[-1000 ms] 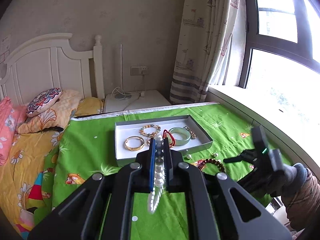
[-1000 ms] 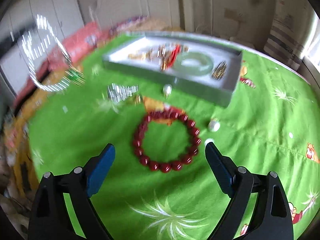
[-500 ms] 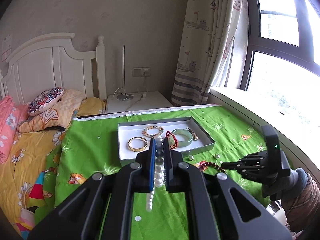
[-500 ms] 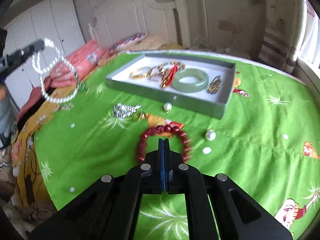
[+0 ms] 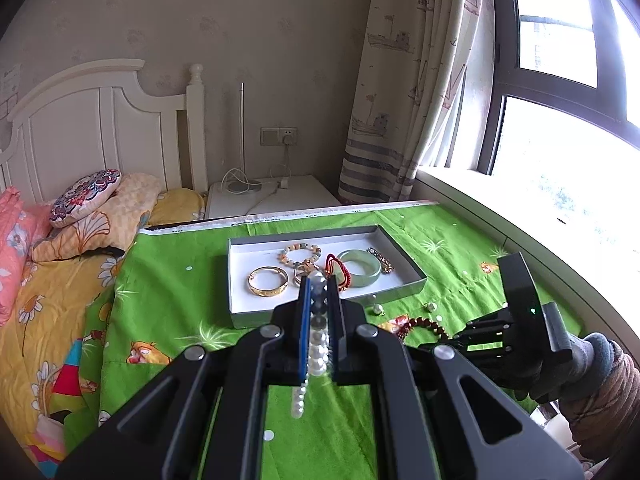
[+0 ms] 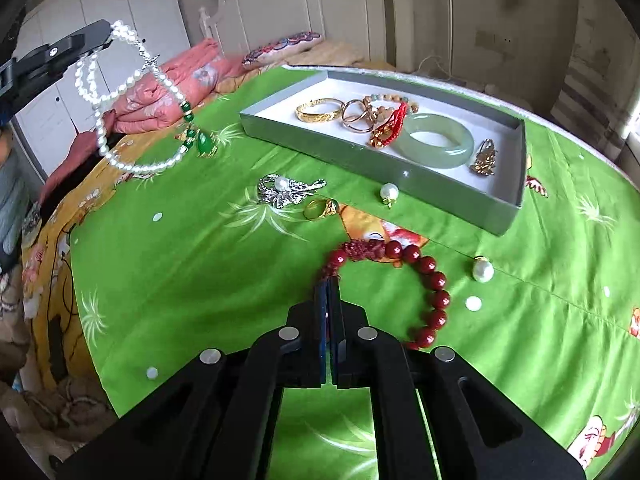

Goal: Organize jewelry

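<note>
My left gripper (image 5: pixel 318 280) is shut on a pearl necklace (image 5: pixel 316 354), held still in the air. In the right wrist view the necklace (image 6: pixel 120 92) hangs in loops with its green pendant (image 6: pixel 203 145) lowest. My right gripper (image 6: pixel 328 282) points down at the green cloth and is shut on the left side of a red bead bracelet (image 6: pixel 436 280). Its fingers hide that part of the ring. Behind it, the grey tray (image 6: pixel 320 148) holds a gold bangle (image 6: pixel 318 110), a jade bangle (image 6: pixel 436 140) and several other pieces.
Loose on the cloth lie a silver brooch (image 6: pixel 286 192), a gold ring (image 6: pixel 320 210) and two pearl drops (image 6: pixel 389 192) (image 6: pixel 483 271). A bed with pillows (image 5: pixel 84 196) lies left, a windowsill (image 5: pixel 520 224) right, a nightstand (image 5: pixel 276 196) behind.
My right gripper went from wide open over the red bracelet to shut, and now sits at the bracelet's left side. The left gripper with the pearls has stayed put.
</note>
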Motion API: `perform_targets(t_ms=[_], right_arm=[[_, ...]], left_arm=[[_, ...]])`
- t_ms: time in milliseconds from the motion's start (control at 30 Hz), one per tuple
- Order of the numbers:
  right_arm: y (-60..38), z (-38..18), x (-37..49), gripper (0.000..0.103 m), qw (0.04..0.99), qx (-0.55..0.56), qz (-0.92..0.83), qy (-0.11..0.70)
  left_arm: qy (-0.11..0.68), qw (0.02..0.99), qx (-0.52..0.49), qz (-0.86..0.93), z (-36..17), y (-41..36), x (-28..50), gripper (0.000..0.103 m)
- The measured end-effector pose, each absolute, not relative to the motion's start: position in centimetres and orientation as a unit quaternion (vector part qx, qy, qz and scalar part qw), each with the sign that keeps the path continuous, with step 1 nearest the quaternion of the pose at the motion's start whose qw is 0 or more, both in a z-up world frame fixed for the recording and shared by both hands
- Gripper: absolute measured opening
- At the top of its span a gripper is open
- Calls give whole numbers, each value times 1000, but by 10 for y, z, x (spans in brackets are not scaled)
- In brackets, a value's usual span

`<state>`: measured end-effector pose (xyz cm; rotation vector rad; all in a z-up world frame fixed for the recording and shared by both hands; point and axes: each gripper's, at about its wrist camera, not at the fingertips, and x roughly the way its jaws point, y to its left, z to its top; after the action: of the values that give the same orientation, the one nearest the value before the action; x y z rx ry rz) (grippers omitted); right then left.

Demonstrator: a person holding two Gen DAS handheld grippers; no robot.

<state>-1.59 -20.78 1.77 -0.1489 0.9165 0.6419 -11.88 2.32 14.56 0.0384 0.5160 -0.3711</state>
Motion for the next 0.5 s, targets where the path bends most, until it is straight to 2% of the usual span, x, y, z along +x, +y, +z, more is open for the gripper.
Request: perform_targets(t_ms=[133,200,233,267,300,333,400,467,500], right_arm=[[-219,19,-13,5,834,-17,321,449],[-218,15,-9,14,829,-5,314,463],[-214,8,-8,39,822,-2,320,472],[-211,10,-13,69,832,-10,328,447],[-198,11,-19,77,820,-59,341,456],[-189,13,-24,91,813,-94,336,467],[-187,18,-26,90,817,-97,328,465],[-185,14,-24,73,815,-96,322,472],[-186,13,-23,69,822,-101,312,466]], left_arm=[[259,947,27,-188,143,20,-117,7],[262,946,30,-190,140,18,-116,7],[265,945,30,-191,138,17,-115,7],[268,944,29,-192,137,16,-114,7],[270,943,29,-194,136,16,-112,7],[272,942,28,-196,135,14,-112,7],[267,942,36,-199,134,11,-117,7],[266,943,33,-199,132,12,-118,7],[268,942,29,-199,131,14,-118,7]])
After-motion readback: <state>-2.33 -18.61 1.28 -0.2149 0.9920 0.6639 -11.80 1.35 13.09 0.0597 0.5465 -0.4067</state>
